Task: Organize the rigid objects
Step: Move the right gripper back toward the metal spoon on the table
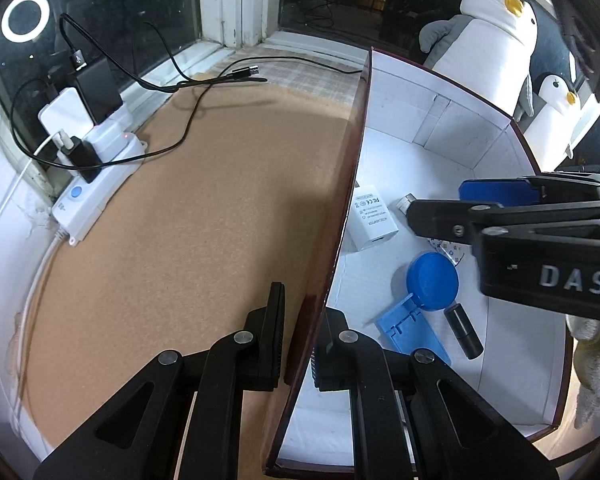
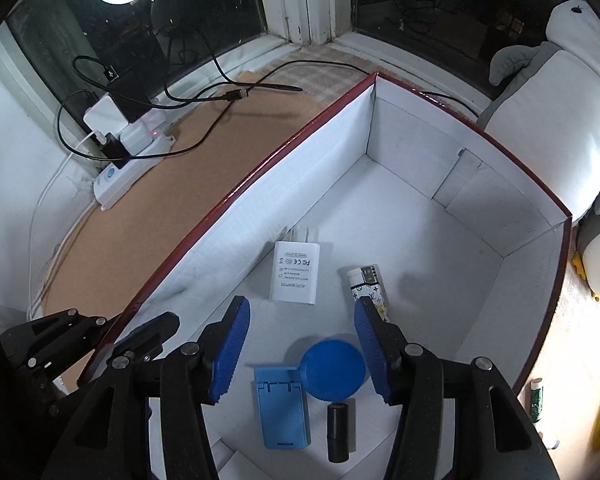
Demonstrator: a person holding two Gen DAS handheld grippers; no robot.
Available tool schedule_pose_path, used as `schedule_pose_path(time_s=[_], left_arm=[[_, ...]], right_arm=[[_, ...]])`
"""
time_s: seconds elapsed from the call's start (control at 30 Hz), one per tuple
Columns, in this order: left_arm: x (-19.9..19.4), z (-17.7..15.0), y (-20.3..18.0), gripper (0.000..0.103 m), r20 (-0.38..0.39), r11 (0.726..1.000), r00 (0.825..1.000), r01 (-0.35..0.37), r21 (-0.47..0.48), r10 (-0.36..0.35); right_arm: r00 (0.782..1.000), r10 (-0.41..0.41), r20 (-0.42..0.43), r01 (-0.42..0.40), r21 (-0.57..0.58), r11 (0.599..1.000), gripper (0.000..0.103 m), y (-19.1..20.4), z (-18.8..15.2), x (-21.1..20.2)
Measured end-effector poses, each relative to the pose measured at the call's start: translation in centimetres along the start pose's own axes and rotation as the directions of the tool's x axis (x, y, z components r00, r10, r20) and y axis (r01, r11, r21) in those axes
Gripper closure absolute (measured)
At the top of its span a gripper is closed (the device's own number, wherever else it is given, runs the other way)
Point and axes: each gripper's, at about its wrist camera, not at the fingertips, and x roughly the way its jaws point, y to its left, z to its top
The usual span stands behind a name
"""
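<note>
My left gripper (image 1: 300,344) pinches the box wall (image 1: 340,208), steadying it. My right gripper (image 2: 302,344) hangs wide open and empty over the charger (image 2: 296,272), lighter (image 2: 366,286) and blue lid (image 2: 332,368) inside; I'd withdraw straight up.

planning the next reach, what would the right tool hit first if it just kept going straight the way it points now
Most likely the white box floor, around the white charger and the patterned lighter. The right tool is open and empty over the blue round lid, which sits below that line. Depth is hard to judge.
</note>
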Motion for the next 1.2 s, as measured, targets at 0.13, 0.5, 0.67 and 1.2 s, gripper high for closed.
schedule_pose_path(time_s=[0.13,0.5,0.67,1.2], left_arm=[[-0.2,-0.1,0.0,0.094,0.000,1.000,1.000,-0.006,0.005,0.006],[-1.0,-0.3,-0.1,0.094,0.004,1.000,1.000,-0.022,0.013,0.022],[-1.5,-0.5,-0.3,0.094,0.003,0.999,0.999,-0.033,0.019,0.033],[-2.3,-1.2,-0.7,0.094,-0.005,0.997,0.997,-0.071,0.025,0.071]], right_arm=[[1.000,0.007,0.024,-0.007,0.013,1.000,0.053,-0.3,-0.4,-1.2],[0.993,0.018,0.113,-0.026,0.070,0.997,0.053,-2.2,-2.9,-5.4],[0.986,0.022,0.164,-0.042,0.121,0.992,0.053,-4.6,-5.1,-7.4],[0.977,-0.060,0.203,-0.008,0.320,0.948,0.053,-14.1,-14.8,-11.0]])
